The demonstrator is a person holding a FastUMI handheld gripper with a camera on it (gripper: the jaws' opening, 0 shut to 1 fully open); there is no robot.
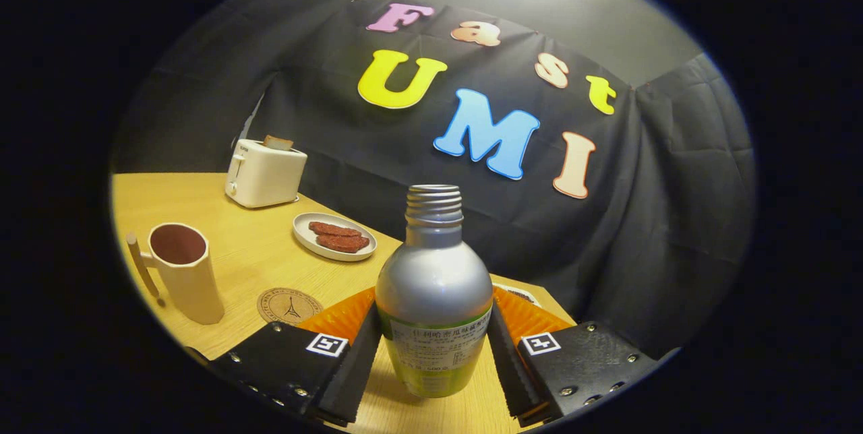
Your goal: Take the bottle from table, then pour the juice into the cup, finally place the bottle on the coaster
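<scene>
On the wooden table [249,259], a cream cup [181,271] with a dark inside stands leftmost, its contents unclear. Just beside it lies a round coaster [290,306]. Farther back, a toaster [264,172] holds a bread slice, and a plate [334,236] carries two reddish pieces. The hand-held gripper [434,346] pinches the uncapped silver bottle [433,292] between both fingers, upright. Black cloth walls the booth.

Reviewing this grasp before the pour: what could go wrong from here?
1. The silver metal bottle has no cap; tilting early may spill on the wooden table.
2. The gripper pinches its smooth body; it could slip.
3. The cream mug stands close beside the round cork coaster; placing may knock it.
</scene>
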